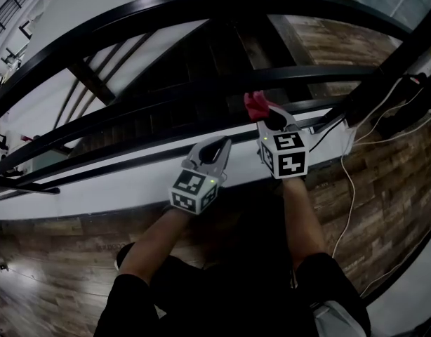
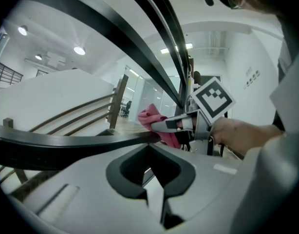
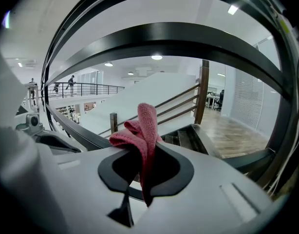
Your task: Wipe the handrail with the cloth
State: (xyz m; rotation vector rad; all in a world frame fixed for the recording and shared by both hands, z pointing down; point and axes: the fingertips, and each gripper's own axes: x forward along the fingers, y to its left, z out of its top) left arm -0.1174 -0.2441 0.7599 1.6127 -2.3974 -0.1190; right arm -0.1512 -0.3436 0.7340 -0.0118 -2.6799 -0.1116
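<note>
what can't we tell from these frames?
- Whether the cloth touches the handrail: head view, too small and dark; right gripper view, the right gripper's body covers the spot below the cloth.
- Handrail ends: cut off by every view's edges.
- People on the far balcony: right gripper view, too small.

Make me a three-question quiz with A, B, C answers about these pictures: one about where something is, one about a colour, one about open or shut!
1. Where is the cloth?
A. in a bucket
B. in the right gripper
C. in a drawer

2. What colour is the handrail?
A. white
B. yellow
C. black

3. How are the left gripper's jaws?
A. shut, empty
B. wide open
C. shut on the cloth

Answers:
1. B, the right gripper view shows its jaws pinching the cloth.
2. C, it is black in every view.
3. A, the left gripper view shows the jaws together with nothing between.
</note>
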